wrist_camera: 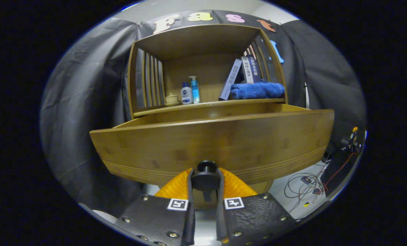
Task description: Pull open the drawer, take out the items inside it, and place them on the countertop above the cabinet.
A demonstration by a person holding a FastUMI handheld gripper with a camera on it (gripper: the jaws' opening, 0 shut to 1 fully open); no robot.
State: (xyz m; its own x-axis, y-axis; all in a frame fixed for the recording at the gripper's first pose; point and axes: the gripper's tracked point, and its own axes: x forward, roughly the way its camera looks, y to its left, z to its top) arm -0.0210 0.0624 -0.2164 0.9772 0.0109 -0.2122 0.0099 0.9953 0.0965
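Bamboo fills most of what I see: the cabinet stands against the booth's cloth wall, and its drawer juts well out toward me, so I judge the pull step largely done. My gripper has both fingers clenched on the dark knob at the lower middle of the drawer front, one finger pressing each side of it. What is left, as I read it, is nearly everything else: let go of the knob, reach over the front, lift out whatever is inside and set it on the countertop above. That shelf surface already carries things, a blue towel on the right with books leaning behind it, and on the left two bottles beside a small cup, so free room lies mostly in the middle. I cannot tell whether any of these came from the drawer. The drawer's inside is hidden from me: I look at the front from low down and only the far inner wall's top edge shows above the rim, so I cannot say what the items are or how many. A tangle of wires lies on the floor to the right, too small to make out.
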